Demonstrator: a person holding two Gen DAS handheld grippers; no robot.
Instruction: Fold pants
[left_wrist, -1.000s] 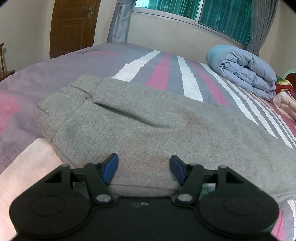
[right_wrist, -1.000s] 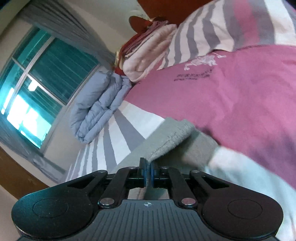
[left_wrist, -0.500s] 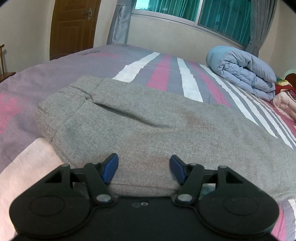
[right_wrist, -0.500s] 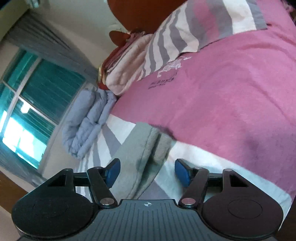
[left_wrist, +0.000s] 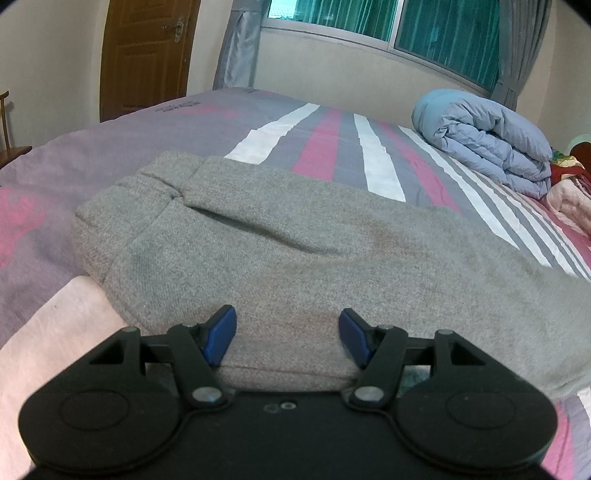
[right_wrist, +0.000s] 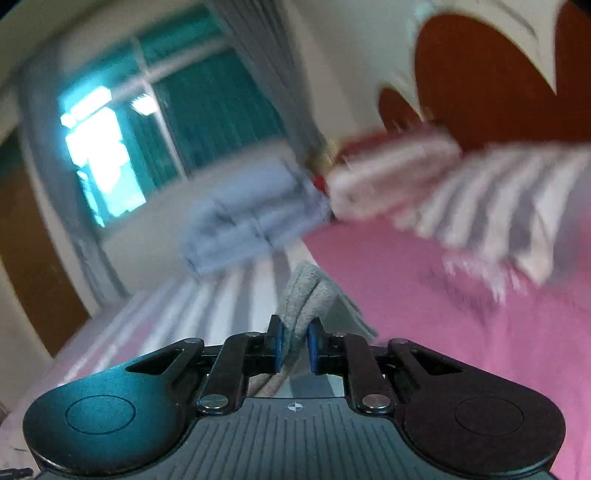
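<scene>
I judge the fold partly done: left gripper (left_wrist: 287, 340) spread wide over the pants (left_wrist: 280, 243) at lower centre, right gripper (right_wrist: 294, 345) clenched on their cuff.

Under my view lies a bed cover (left_wrist: 332, 155) striped in white, pink and grey, with a pale pink patch (left_wrist: 55, 332) at my near left. A rolled blue duvet (left_wrist: 487, 140) rests at the far right by the window (left_wrist: 406, 33), and grey curtains (left_wrist: 236, 48) hang beside it. Folded pink bedding (left_wrist: 570, 199) sits just past the duvet. A brown door (left_wrist: 144, 59) stands closed at the left wall.
</scene>
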